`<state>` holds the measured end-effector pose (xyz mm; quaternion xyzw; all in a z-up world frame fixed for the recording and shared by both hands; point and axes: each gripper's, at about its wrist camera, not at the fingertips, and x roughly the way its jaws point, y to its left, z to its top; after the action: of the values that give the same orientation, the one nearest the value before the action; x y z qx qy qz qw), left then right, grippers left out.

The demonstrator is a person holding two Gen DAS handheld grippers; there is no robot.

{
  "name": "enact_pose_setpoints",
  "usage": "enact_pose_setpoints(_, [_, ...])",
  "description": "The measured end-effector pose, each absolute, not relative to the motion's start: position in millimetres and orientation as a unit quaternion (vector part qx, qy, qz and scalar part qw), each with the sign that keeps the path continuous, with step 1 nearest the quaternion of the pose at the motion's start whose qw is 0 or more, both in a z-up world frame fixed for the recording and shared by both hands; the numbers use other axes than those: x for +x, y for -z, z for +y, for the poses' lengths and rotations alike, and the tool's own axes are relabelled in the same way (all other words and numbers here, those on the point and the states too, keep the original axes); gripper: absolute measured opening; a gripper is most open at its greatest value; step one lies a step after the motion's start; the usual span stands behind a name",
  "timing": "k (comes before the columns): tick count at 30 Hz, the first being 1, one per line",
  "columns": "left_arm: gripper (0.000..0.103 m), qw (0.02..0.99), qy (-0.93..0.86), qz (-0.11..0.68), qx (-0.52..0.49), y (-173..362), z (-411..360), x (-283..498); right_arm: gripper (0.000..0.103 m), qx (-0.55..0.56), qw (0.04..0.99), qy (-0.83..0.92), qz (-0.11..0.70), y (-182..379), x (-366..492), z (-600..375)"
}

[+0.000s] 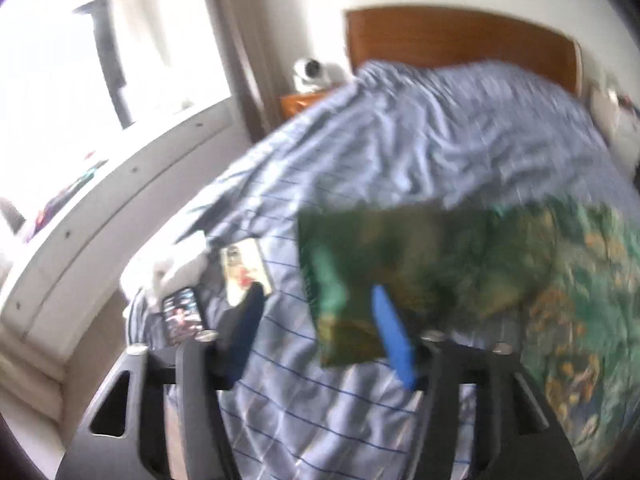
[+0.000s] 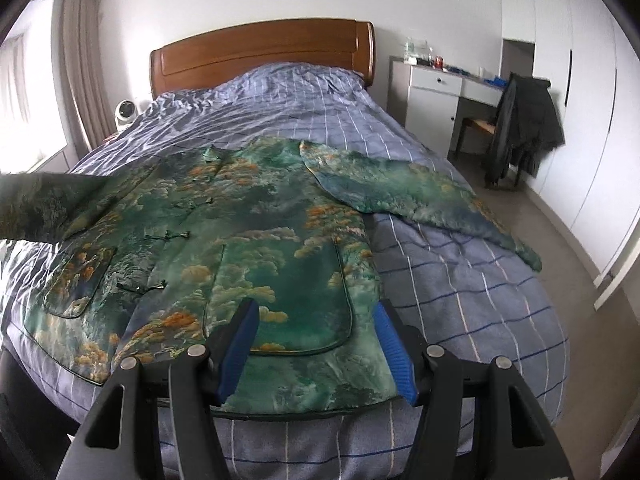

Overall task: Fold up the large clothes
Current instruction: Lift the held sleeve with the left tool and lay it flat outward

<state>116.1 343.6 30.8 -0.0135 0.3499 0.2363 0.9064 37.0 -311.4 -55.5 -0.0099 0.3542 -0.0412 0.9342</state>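
A green jacket (image 2: 256, 240) with orange cloud print lies front up on the bed, its knot buttons showing. One sleeve (image 2: 420, 196) is spread out to the right. The other sleeve (image 2: 40, 204) is lifted off the cover at the left edge. In the blurred left wrist view that sleeve's cuff (image 1: 380, 260) hangs by the right finger (image 1: 394, 340) of my left gripper (image 1: 316, 292). Its jaws stand apart with bedding showing between them. My right gripper (image 2: 316, 306) hovers open over the jacket's lower pocket and hem, with nothing pinched.
The bed (image 2: 460, 300) has a blue checked cover and a wooden headboard (image 2: 260, 52). A book (image 1: 244, 268), a phone (image 1: 182, 316) and a white cloth (image 1: 172, 268) lie near its left edge. A chair with a dark coat (image 2: 524, 132) stands by a white desk.
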Motion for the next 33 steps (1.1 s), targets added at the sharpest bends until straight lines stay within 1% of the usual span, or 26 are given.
enact_pose_setpoints(1, [0.068,0.909,-0.236,0.344,-0.023,-33,344,109,0.061,-0.014,0.935,0.041,0.352,55,36,-309])
enact_pose_setpoints(3, [0.075,0.912,-0.229,0.34,-0.027,-32,335,99,0.061,-0.021,0.936,0.039,0.349,54,37,-306])
enact_pose_setpoints(4, [0.077,0.913,-0.222,0.34,-0.025,-30,324,95,0.061,-0.023,0.936,0.037,0.349,55,38,-305])
enact_pose_setpoints(6, [0.085,0.919,-0.196,0.342,-0.024,-21,296,91,0.061,-0.022,0.936,0.032,0.351,56,41,-303])
enact_pose_setpoints(8, [0.09,0.924,-0.161,0.346,-0.032,-8,263,87,0.061,-0.02,0.935,0.03,0.353,59,42,-302])
enact_pose_setpoints(13, [0.093,0.93,-0.075,0.354,-0.059,16,190,86,0.062,-0.017,0.931,0.036,0.363,65,44,-304])
enact_pose_setpoints(15, [0.095,0.932,-0.042,0.351,-0.077,21,163,87,0.071,-0.024,0.928,0.042,0.368,65,45,-307])
enact_pose_setpoints(16, [0.095,0.934,-0.029,0.347,-0.084,21,151,88,0.078,-0.026,0.929,0.046,0.367,63,45,-308])
enact_pose_setpoints(17, [0.095,0.935,-0.022,0.342,-0.086,20,143,88,0.079,-0.028,0.93,0.049,0.363,60,44,-310])
enact_pose_setpoints(20, [0.099,0.945,-0.01,0.318,-0.078,17,115,84,0.08,-0.033,0.934,0.061,0.351,53,42,-314])
enact_pose_setpoints(22, [0.1,0.948,-0.006,0.312,-0.057,17,104,80,0.081,-0.031,0.936,0.065,0.345,49,41,-316])
enact_pose_setpoints(25, [0.1,0.946,0.003,0.323,-0.03,24,92,77,0.083,-0.023,0.937,0.063,0.342,47,40,-320])
enact_pose_setpoints(33, [0.1,0.934,0.039,0.352,-0.058,47,79,66,0.083,0.01,0.942,0.033,0.333,43,40,-322])
